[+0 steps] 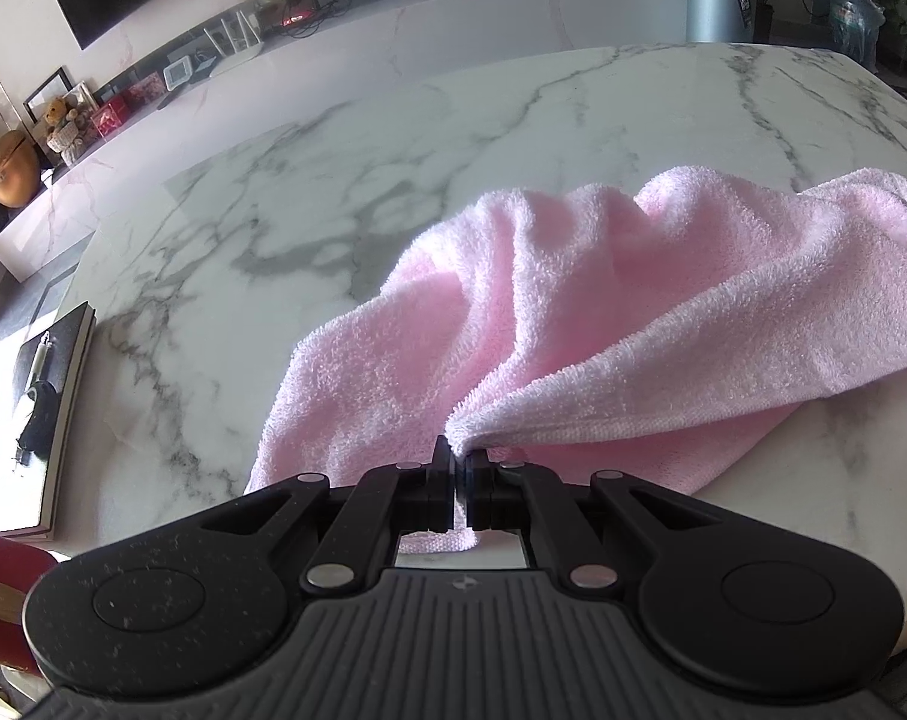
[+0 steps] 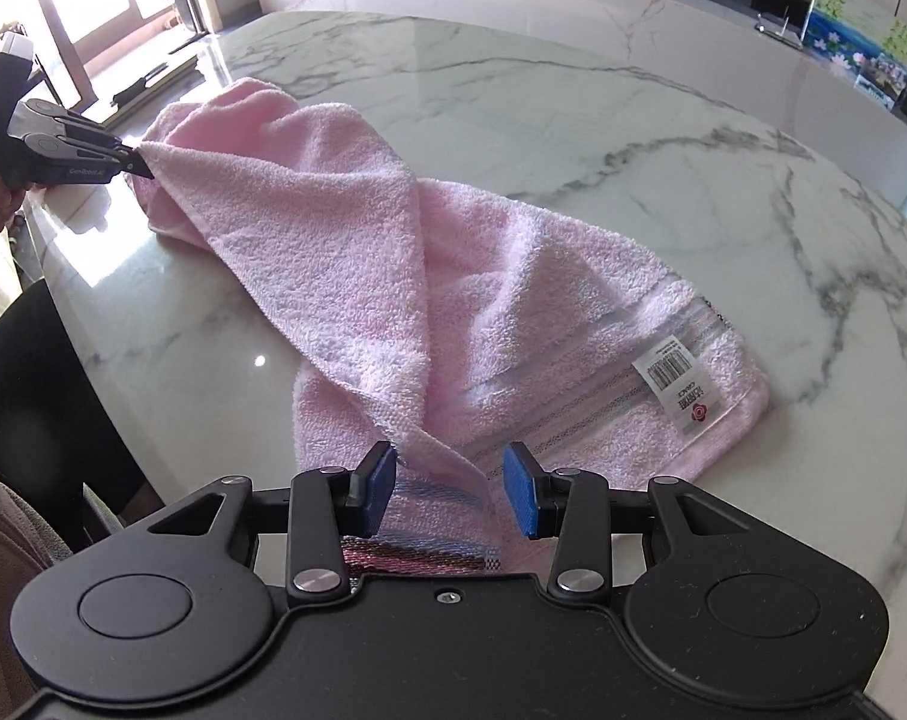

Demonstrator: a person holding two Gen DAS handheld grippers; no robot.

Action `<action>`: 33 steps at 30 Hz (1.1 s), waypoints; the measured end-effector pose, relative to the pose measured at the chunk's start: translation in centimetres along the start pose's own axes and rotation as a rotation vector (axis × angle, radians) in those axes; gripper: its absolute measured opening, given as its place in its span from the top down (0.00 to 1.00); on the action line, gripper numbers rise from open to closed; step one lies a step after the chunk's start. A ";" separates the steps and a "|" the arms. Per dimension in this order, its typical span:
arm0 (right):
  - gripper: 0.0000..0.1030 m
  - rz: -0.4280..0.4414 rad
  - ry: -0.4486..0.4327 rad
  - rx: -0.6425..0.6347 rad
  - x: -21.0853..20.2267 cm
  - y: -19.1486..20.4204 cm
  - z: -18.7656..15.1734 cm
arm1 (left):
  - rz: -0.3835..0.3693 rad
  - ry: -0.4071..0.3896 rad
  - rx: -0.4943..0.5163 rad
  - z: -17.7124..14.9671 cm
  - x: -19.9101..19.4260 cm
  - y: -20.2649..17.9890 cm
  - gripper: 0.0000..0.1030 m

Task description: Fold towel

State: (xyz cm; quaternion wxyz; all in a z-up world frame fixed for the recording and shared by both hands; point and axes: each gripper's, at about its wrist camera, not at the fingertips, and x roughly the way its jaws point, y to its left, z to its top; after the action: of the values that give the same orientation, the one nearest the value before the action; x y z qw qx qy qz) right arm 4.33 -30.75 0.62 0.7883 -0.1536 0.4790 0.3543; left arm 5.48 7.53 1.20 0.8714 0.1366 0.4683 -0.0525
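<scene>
- I am pinching one corner of the pink terry towel (image 1: 573, 312) in my left gripper (image 1: 459, 468), jaws clamped shut on it.
- My right gripper (image 2: 447, 489) is standing part open, a striped hem corner lying between its blue pads (image 2: 522, 495), ungripped.
- The towel is lying rumpled near the marble tabletop's (image 2: 513, 90) near edge.
- It is looking soft, light and limp; hemmed corners should be offering the firmest hold.

A white marble table (image 2: 573, 138) with grey veins carries a crumpled pink towel (image 2: 453, 312); a dark book (image 1: 57, 414) lies at its edge.
</scene>
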 end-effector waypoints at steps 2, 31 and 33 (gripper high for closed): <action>0.63 0.030 0.006 0.015 0.3 -0.5 -0.3 | -0.002 0.006 0.001 0.0 0.2 0.2 0.98; 0.99 -0.049 -0.105 -0.028 -7.6 -0.4 1.9 | -0.011 -0.074 0.233 -1.8 0.9 -1.6 0.73; 0.99 -0.092 -0.137 -0.031 -9.2 -0.4 2.2 | 0.004 -0.072 0.231 -1.7 1.2 -1.9 0.73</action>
State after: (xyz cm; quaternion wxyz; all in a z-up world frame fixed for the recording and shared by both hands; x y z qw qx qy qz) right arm 3.36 -33.47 9.63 0.8322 -0.1630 0.4110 0.3345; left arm 4.34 6.27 -1.00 0.8662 0.2350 0.4274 -0.1091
